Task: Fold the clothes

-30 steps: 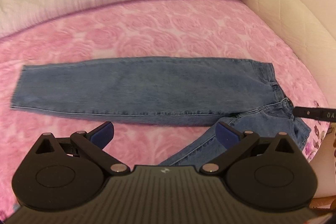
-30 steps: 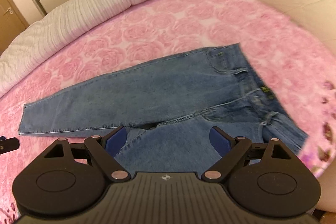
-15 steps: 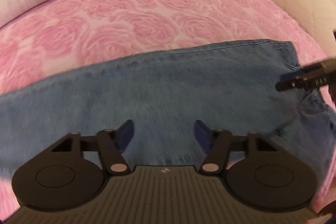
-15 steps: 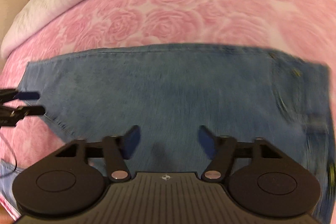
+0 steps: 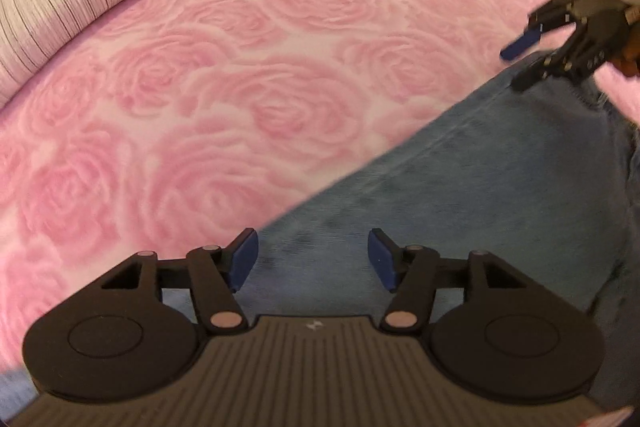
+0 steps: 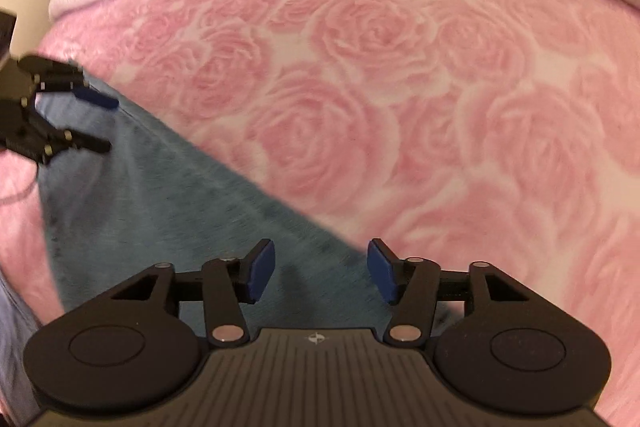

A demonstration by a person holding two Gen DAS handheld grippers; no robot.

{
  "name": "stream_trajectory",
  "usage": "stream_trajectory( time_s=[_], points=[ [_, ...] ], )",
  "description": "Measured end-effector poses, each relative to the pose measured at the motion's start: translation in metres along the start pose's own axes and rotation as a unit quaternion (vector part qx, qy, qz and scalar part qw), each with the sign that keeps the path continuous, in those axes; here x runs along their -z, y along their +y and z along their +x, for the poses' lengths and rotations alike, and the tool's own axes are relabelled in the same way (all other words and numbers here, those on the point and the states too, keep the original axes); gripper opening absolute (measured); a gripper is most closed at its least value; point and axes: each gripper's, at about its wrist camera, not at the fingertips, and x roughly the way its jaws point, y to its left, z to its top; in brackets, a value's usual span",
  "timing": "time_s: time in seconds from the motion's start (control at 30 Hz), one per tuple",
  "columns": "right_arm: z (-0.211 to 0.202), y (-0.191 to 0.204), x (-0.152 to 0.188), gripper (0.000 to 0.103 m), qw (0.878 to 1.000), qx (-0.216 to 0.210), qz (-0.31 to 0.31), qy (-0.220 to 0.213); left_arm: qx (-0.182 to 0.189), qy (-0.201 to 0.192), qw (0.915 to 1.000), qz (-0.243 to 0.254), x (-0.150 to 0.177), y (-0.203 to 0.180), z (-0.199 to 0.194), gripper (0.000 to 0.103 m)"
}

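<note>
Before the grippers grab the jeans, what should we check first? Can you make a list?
1. Left hand-held gripper open: ok, the jaws stand apart.
2. Right hand-held gripper open: ok, the jaws stand apart.
3. Denim in front of each: ok, the jeans lie past both sets of fingertips.
4. Fabric already between the pads: cannot tell, the views are blurred.
5. Both at the far edge of the jeans: ok, that edge runs just past each gripper against the pink rose blanket.
6. Jeans lying flat: cannot tell, only part shows.
</note>
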Motion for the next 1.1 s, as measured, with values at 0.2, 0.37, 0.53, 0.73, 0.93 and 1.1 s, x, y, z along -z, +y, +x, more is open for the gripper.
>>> stream_trajectory(
  time_s=[0.2, 0.37, 0.53, 0.73, 0.93, 1.1],
  points=[
    [0.024, -0.035, -0.005, 0.067, 0.996, -0.02, -0.029, 0.081, -0.016, 0.082, 0.9945, 0.063, 0.007, 0.043, 0.02, 0.056],
    [0.021, -0.034, -0.004, 0.016, 0.992, -0.031, -0.061, 0.102, 0.015, 0.1, 0.9926, 0.067, 0.018, 0.064, 0.024, 0.047],
    [0.0, -0.014, 0.002, 0.004, 0.992, 0.005, -0.087, 0.089, -0.017, 0.081, 0.9931, 0.083, 0.026, 0.054, 0.004, 0.006],
    [-0.068, 0.037, 0.029, 0.001, 0.99, 0.098, -0.103, 0.004, -0.088, -0.006, 0.9941, 0.063, 0.058, 0.013, -0.074, 0.006],
    [-0.159, 0.105, 0.114, 0.0, 0.982, 0.157, -0.089, -0.055, -0.069, -0.048, 0.9958, -0.036, 0.133, -0.054, -0.168, 0.006],
    [-0.19, 0.15, 0.221, 0.0, 0.978, 0.197, -0.067, 0.005, -0.006, -0.011, 0.9926, -0.121, 0.217, -0.125, -0.207, 0.006]
  ],
)
